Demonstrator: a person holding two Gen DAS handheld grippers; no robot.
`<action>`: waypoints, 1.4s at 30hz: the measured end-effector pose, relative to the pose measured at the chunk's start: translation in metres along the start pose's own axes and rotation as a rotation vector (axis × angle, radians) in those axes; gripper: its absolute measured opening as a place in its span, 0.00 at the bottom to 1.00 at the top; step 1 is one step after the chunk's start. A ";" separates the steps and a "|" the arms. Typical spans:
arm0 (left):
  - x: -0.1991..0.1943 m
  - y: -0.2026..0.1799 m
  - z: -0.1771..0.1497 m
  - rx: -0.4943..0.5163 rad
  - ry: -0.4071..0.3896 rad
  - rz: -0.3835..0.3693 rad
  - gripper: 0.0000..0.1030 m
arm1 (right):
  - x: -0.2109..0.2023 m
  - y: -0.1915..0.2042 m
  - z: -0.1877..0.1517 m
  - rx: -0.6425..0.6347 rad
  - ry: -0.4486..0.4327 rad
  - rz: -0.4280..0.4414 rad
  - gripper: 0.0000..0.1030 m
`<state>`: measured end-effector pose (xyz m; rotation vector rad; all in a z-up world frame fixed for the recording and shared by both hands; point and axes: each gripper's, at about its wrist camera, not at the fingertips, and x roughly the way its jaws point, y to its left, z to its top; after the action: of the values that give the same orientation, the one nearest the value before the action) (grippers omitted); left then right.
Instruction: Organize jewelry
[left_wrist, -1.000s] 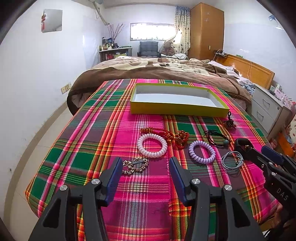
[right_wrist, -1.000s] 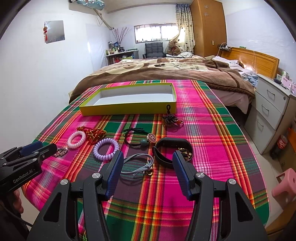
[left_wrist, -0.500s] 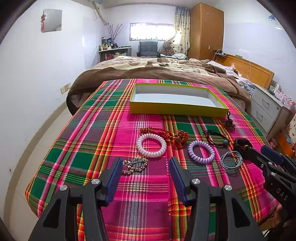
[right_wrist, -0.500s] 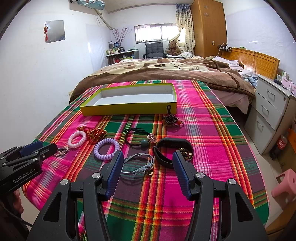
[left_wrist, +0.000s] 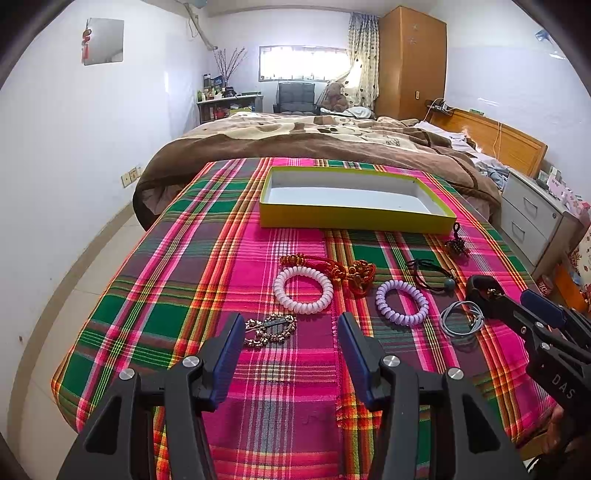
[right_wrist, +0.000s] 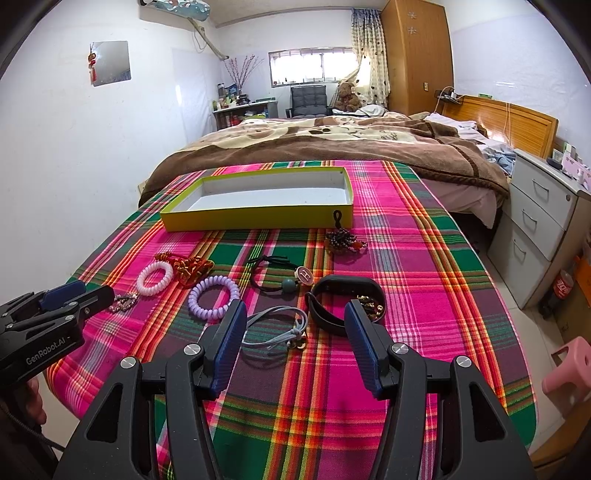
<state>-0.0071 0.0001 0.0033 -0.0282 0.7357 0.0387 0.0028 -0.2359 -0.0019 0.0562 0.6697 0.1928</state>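
- The left tongs (left_wrist: 290, 341) hang over the near edge of the table (left_wrist: 155, 280), which wears a pink, green and purple plaid cloth; their blue-padded fingers stand wide apart and hold nothing; in the right wrist view they show from the side at far left (right_wrist: 98, 295).
- A gold rhinestone hair clip (left_wrist: 269, 329) lies on the cloth just ahead of the left finger, apart from it.
- Beyond it lies a pale pink spiral hair tie (left_wrist: 303, 290); a red and gold knotted tassel charm (left_wrist: 332, 267) lies just behind it, its gold end touching or nearly touching the tie's far rim.
- A shallow yellow box (left_wrist: 354, 221) with a white floor sits at the far side of the cloth, well apart from the jewelry; nothing lies inside it.
- A lilac spiral hair tie (left_wrist: 402, 302) lies right of the tassel.
- A black cord hair tie with a teal bead (right_wrist: 284, 282) and a round pink disc marked H lies right of the lilac tie.
- A grey cord bracelet (right_wrist: 277, 326) lies just ahead of the right tongs' left finger.
- The right tongs (right_wrist: 293, 336) hover low over the cloth, fingers wide apart and holding nothing.
- A black band (right_wrist: 345, 302) curls just ahead of their right finger, with small gold pieces inside its loop.
- A dark beaded charm on a black loop (right_wrist: 341, 240) lies near the box's right corner.
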 end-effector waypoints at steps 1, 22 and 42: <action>0.000 0.000 0.000 -0.001 0.001 0.000 0.50 | 0.000 0.000 0.000 0.000 -0.001 0.000 0.54; 0.010 0.018 0.004 -0.012 0.030 -0.043 0.50 | -0.003 -0.025 0.006 0.020 -0.016 -0.014 0.54; 0.046 0.067 0.005 -0.122 0.130 -0.069 0.50 | 0.055 -0.085 0.023 0.046 0.130 0.055 0.54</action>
<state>0.0274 0.0683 -0.0243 -0.1736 0.8616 0.0153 0.0729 -0.3086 -0.0268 0.1066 0.8026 0.2359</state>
